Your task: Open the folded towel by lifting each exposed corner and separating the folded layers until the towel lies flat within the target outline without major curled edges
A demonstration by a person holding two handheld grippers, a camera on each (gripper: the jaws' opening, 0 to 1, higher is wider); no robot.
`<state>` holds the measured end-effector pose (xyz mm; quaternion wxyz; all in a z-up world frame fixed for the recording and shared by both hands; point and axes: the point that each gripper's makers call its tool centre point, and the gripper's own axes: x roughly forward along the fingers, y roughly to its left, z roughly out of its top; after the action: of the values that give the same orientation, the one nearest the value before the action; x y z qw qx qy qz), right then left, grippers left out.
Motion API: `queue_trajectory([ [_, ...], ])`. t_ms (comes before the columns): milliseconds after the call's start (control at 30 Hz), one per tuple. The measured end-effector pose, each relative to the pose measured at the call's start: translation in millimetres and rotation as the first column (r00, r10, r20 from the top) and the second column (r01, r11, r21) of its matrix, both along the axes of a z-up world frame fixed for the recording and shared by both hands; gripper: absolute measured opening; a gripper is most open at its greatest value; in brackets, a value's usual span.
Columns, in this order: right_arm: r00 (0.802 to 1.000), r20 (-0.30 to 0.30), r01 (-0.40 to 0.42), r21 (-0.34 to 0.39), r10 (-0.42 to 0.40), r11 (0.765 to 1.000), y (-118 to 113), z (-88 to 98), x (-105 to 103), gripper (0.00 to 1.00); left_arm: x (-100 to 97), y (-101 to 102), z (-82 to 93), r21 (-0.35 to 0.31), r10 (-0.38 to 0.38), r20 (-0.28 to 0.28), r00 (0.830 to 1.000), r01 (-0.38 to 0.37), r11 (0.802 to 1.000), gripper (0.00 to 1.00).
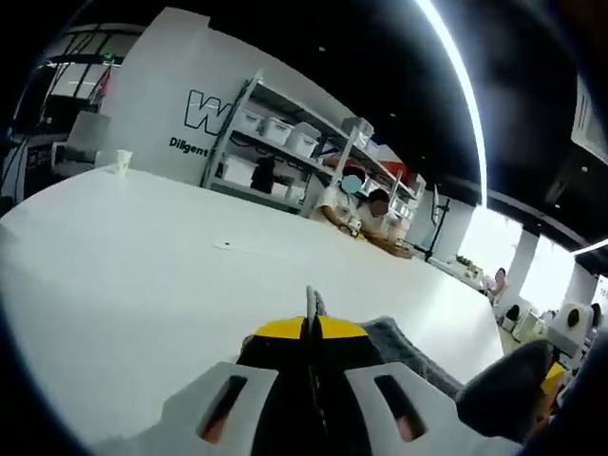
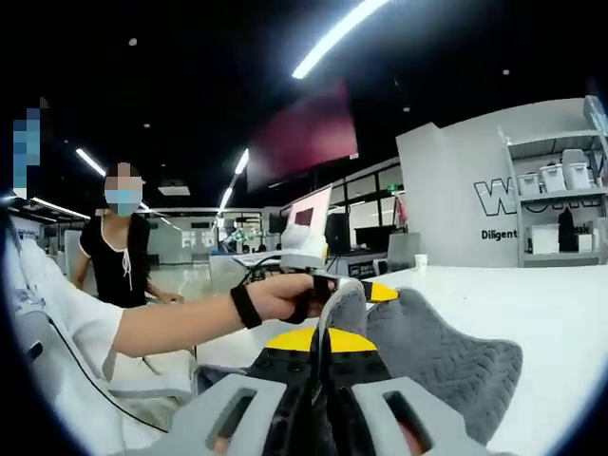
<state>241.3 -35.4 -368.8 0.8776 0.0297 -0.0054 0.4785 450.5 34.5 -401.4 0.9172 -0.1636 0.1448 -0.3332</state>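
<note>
The right gripper (image 2: 328, 332) has its jaws clenched on an edge of the grey towel (image 2: 437, 366), holding it up off the white counter (image 2: 560, 313), probably to peel a folded layer free. Just beyond it the left gripper (image 2: 366, 290), in the person's hand (image 2: 285, 296), pinches the same raised edge, jaws closed, likely to share the lift.

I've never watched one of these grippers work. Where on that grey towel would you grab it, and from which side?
Probably at a free corner or outer edge of the towel, coming in low along the white table. It's thin and limp, so an edge is what the fingers can pinch. In the right gripper view, the right gripper looks shut on its raised edge.
</note>
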Motion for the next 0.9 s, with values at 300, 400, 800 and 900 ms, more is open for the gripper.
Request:
queue_trajectory([
  [300, 0.999, 0.022, -0.038, 0.030, 0.038, 0.999, 0, 7.8, -18, 0.00, -0.2, -5, 8.9, -0.074, 0.001, -0.028, 1.000, -0.003, 0.997, 0.01],
  [400, 0.998, 0.026, -0.050, 0.053, 0.049, 0.997, -2, 12.6, -23, 0.00, 9.2, -3, 13.5, -0.086, 0.001, -0.032, 0.999, -0.004, 0.996, 0.01],
  [800, 0.998, 0.034, -0.061, 0.082, 0.058, 0.995, -6, 17.1, -32, 0.00, 22.0, -3, 23.4, -0.090, 0.017, -0.014, 1.000, -0.018, 0.996, 0.00],
  [900, 0.998, 0.034, -0.062, 0.085, 0.059, 0.994, -8, 18.5, -33, 0.00, 25.7, -2, 26.1, -0.085, 0.025, -0.008, 1.000, -0.025, 0.996, 0.00],
])
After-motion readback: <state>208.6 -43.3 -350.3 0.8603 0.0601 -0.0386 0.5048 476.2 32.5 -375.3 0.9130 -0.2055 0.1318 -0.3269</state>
